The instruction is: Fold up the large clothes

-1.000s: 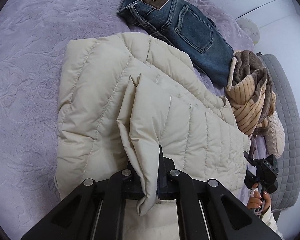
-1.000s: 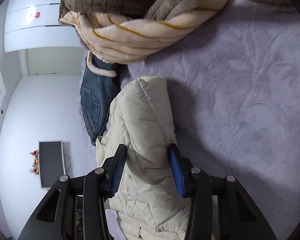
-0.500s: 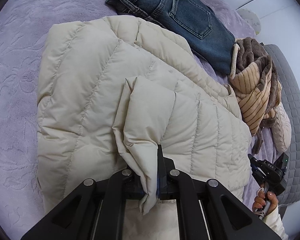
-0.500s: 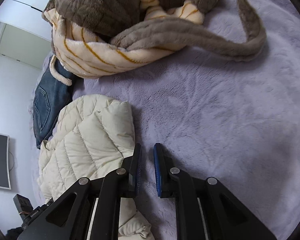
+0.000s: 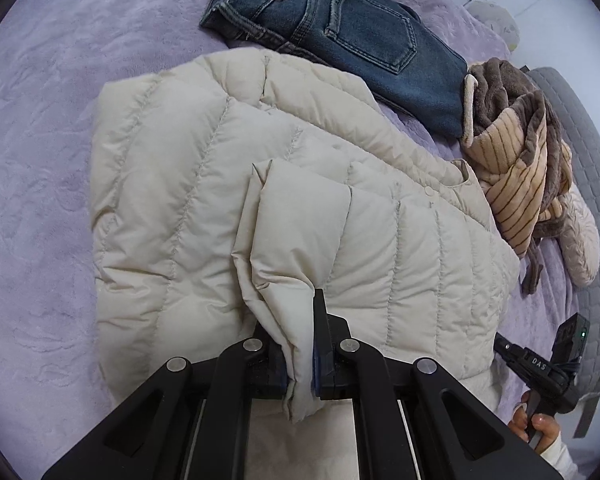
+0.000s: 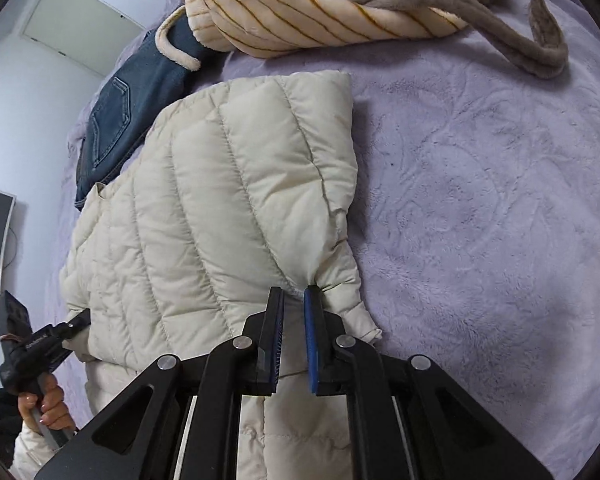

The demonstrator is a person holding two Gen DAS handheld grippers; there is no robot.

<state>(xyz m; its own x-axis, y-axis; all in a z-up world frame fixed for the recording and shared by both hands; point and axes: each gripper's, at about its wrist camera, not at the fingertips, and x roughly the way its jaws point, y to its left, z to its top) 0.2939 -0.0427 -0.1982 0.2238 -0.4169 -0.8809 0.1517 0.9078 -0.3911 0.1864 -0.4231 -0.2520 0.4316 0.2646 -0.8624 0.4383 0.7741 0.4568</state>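
A cream quilted puffer jacket (image 5: pixel 188 184) lies on the lilac bedspread (image 5: pixel 40 120). My left gripper (image 5: pixel 300 344) is shut on a raised fold of the jacket, held over the jacket's body. In the right wrist view the jacket (image 6: pixel 220 200) lies folded, and my right gripper (image 6: pixel 294 300) is shut on a pinched bit of its right edge, low over the bedspread (image 6: pixel 480 200). Each view shows the other gripper at its edge, held by a hand.
Folded blue jeans (image 5: pixel 340 28) lie beyond the jacket. A brown and cream striped fleece garment (image 5: pixel 520 160) is heaped to the right, its brown belt (image 6: pixel 500 12) trailing across the bed. A grey quilted headboard (image 5: pixel 588 200) borders the right side.
My left gripper has carried its fold farther over the jacket. My right gripper, open around the jacket a second ago, shut and now pinches the jacket's right edge.
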